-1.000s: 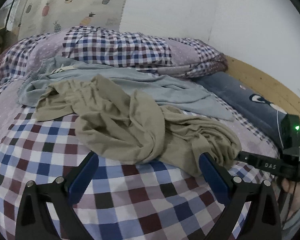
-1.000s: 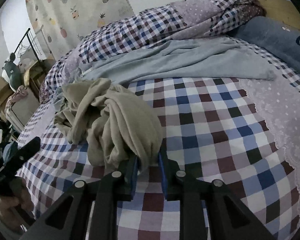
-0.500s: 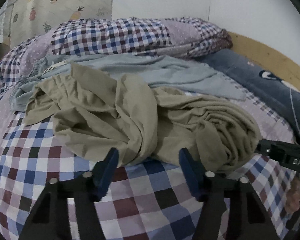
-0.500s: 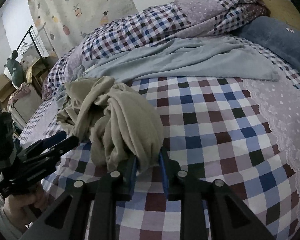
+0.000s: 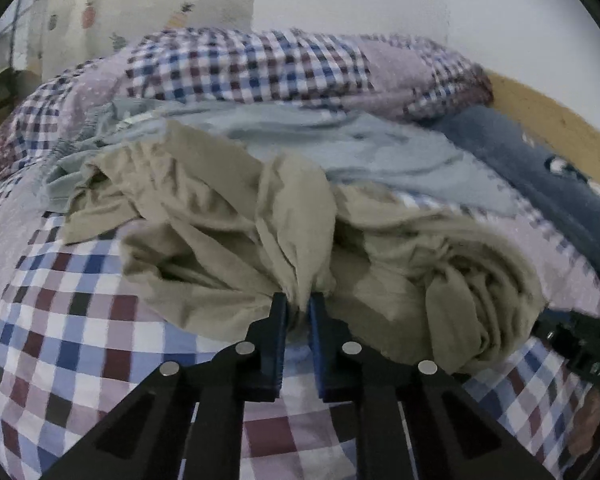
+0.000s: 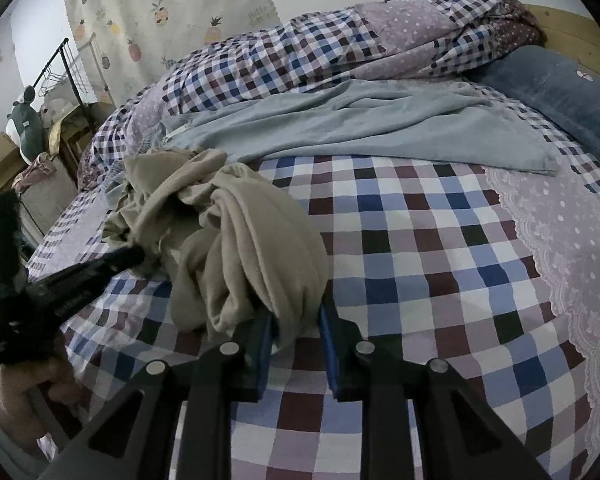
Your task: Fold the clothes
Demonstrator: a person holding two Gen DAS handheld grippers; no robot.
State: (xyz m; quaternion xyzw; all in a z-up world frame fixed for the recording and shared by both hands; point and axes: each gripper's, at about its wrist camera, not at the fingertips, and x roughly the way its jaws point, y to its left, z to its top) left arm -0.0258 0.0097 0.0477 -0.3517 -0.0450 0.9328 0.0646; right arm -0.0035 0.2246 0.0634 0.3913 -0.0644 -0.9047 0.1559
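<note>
Beige garment (image 5: 228,216) bunched on checked bed (image 5: 80,344), both grippers on it
Crumpled heap, long axis roughly left-right across bed in left view. Left gripper (image 5: 298,306) jaws nearly together, pinching a near-edge fold; right gripper (image 6: 296,320) jaws narrowly apart, clamped on the heap's right end

Bare checked bed (image 6: 440,248) lies open right of the beige heap (image 6: 236,240); grey cloth (image 6: 360,132) and duvet (image 6: 300,52) block beyond.
</note>
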